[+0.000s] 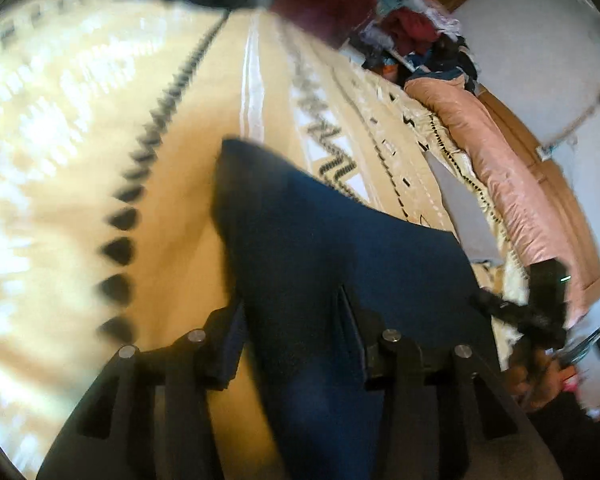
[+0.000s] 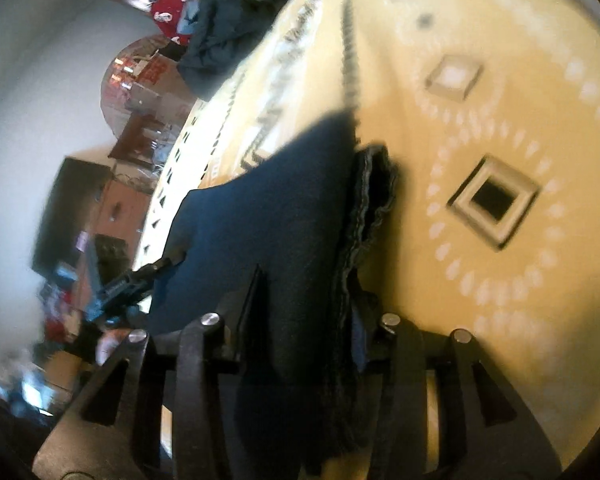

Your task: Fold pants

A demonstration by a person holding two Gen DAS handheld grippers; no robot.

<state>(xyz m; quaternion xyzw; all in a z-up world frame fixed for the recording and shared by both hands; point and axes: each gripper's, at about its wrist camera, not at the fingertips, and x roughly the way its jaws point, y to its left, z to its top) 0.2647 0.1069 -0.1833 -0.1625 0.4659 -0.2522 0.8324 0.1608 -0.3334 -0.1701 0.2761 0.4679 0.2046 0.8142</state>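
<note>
I saw the navy pants [image 1: 320, 248] running between the fingers of my left gripper [image 1: 296, 344] and stretching ahead of it over the cream patterned bedspread [image 1: 80, 160]; through the blur I could not tell whether the pads pressed the cloth. My right gripper [image 2: 312, 320] also had the pants [image 2: 284, 208] between its fingers, waistband edge [image 2: 370, 200] just ahead and right; its grip was equally unclear.
</note>
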